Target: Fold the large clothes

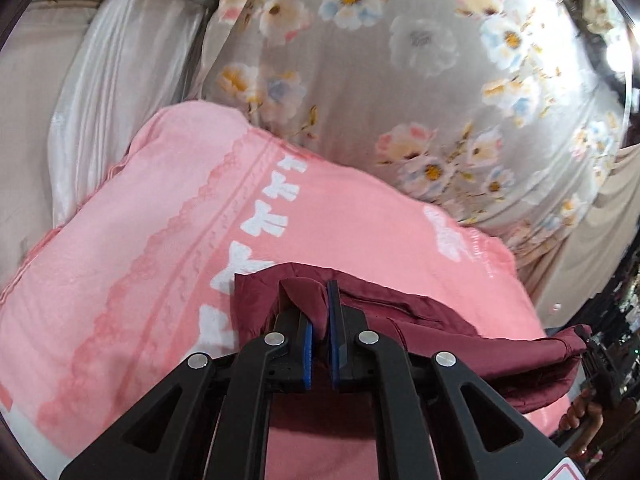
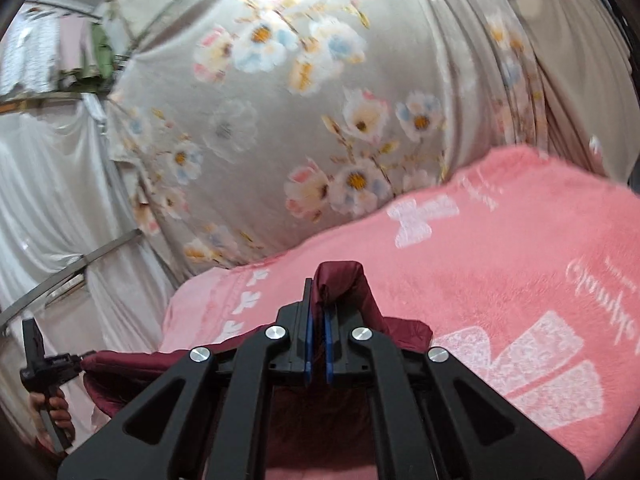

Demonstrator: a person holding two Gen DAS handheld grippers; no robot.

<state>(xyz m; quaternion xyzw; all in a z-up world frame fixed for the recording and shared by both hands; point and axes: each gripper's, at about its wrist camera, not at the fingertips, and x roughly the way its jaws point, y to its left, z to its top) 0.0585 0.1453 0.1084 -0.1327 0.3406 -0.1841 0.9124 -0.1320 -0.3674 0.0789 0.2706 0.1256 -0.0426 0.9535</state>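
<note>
A maroon garment (image 1: 420, 320) hangs stretched between my two grippers above a pink blanket (image 1: 160, 220). My left gripper (image 1: 318, 300) is shut on a bunched edge of the garment. My right gripper (image 2: 318, 296) is shut on another bunched edge of the same garment (image 2: 340, 280). The garment's span runs to the right in the left wrist view, where the right gripper (image 1: 600, 364) and the hand show at the edge. In the right wrist view the garment (image 2: 120, 364) runs left to the left gripper (image 2: 76, 358).
The pink blanket (image 2: 500, 260) with white bow prints covers a bed. A grey floral curtain (image 1: 400, 80) hangs behind it, also seen in the right wrist view (image 2: 280, 120). White drapes (image 1: 120, 80) hang at the left (image 2: 48, 200).
</note>
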